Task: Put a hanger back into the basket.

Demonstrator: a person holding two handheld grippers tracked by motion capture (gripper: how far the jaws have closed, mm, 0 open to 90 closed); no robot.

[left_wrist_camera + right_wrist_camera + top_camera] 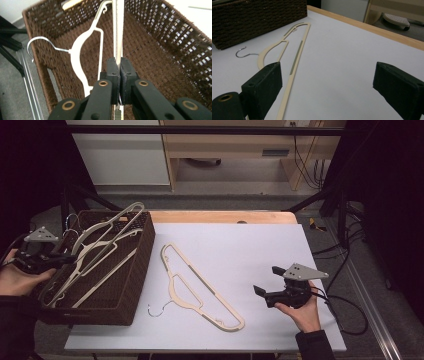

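Note:
A brown wicker basket at the table's left holds several cream hangers. My left gripper reaches in over the basket's left rim. In the left gripper view, that gripper is shut on the thin bar of a cream hanger, which runs up and away from the jaws. Beside it a white hanger with a metal hook leans inside the basket. Another cream hanger lies flat on the white sheet mid-table. My right gripper rests open to its right, apart from it. In the right gripper view, the open gripper faces this hanger.
The white sheet covers a wooden table whose edge shows at the back. Cables trail on the floor at the right. The basket's wall stands beyond the lying hanger's metal hook.

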